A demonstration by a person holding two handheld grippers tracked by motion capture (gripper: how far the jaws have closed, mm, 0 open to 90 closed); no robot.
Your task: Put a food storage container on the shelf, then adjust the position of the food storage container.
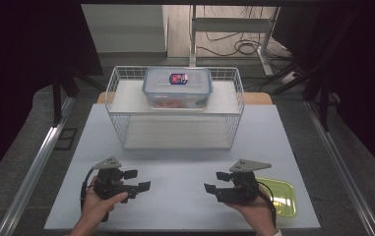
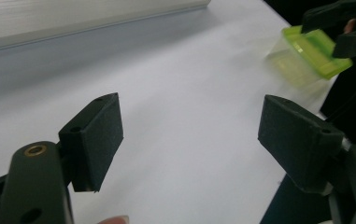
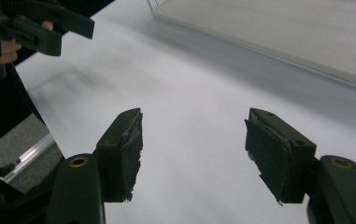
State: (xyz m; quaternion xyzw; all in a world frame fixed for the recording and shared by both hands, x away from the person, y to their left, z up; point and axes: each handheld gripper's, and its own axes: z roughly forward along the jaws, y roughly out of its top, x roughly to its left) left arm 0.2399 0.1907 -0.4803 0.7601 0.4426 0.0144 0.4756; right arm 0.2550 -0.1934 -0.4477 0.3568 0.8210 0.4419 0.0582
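White tabletop point(image 1: 185, 162) carries a wire basket point(image 1: 175, 110), while left gripper point(image 1: 138, 180) and right gripper point(image 1: 214, 182) gape wide, holding nothing, near a green tray point(image 1: 279, 195).

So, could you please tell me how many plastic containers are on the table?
2: a lidded box on the upper shelf of the wire rack, and a green tub at the near right corner, partly behind the right hand.

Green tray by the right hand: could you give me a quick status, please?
Left tongs open, empty. Right tongs open, empty. Green tray on table, right hand beside it, untouched. Nothing between the tongs.
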